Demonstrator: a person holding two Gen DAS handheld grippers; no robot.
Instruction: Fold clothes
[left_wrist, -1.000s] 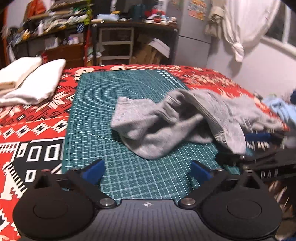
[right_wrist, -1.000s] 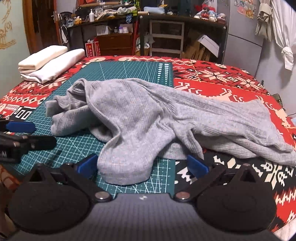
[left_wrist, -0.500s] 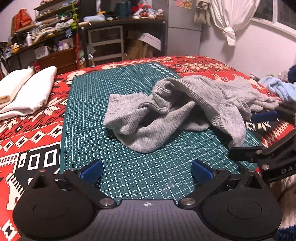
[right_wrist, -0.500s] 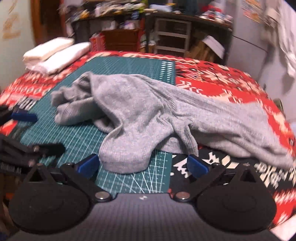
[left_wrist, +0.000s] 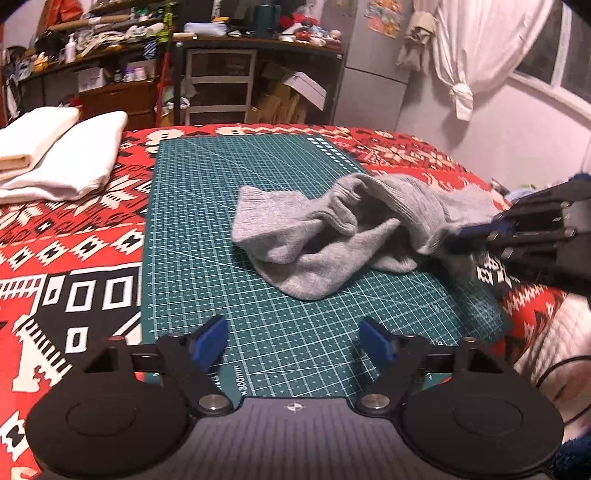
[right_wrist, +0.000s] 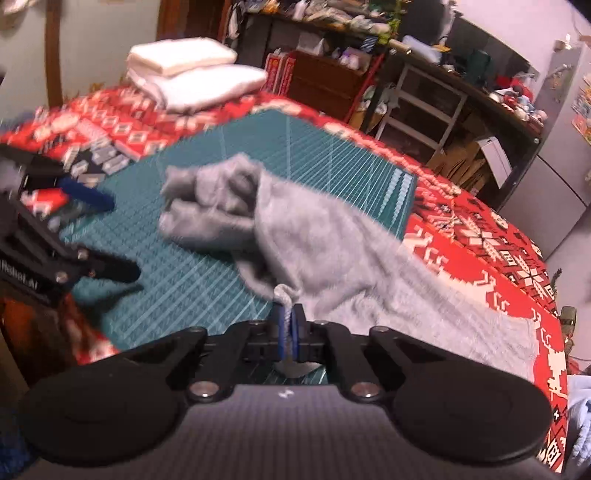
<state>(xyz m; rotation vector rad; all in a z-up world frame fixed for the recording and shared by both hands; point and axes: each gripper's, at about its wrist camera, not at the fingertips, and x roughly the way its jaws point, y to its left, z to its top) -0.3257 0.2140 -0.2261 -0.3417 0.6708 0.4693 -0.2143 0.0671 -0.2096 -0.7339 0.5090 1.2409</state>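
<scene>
My right gripper is pressed together on a fold of the grey sweater, a small tuft of knit poking up between the blue pads. My left gripper has its jaws closing with nothing between them; only bare mat shows in the gap, and the sweater lies well ahead of its tips.

The sweater is crumpled, one part bunched on the green cutting mat, the rest trailing off the mat's right edge onto the blanket. In the left view the right gripper comes in from the right and grips the sweater's near right edge, raising it off the mat there. In the right view the picture is tilted and blurred, and the left gripper shows at the left edge over the mat, apart from the sweater.

The mat lies on a red, black and white patterned blanket covering a bed. At the far left corner sit two folded white cloths, one just beside the other, well apart from the sweater. Beyond the bed stand cluttered shelves, a white drawer unit and cardboard boxes. On the right a knotted white curtain hangs by a window.
</scene>
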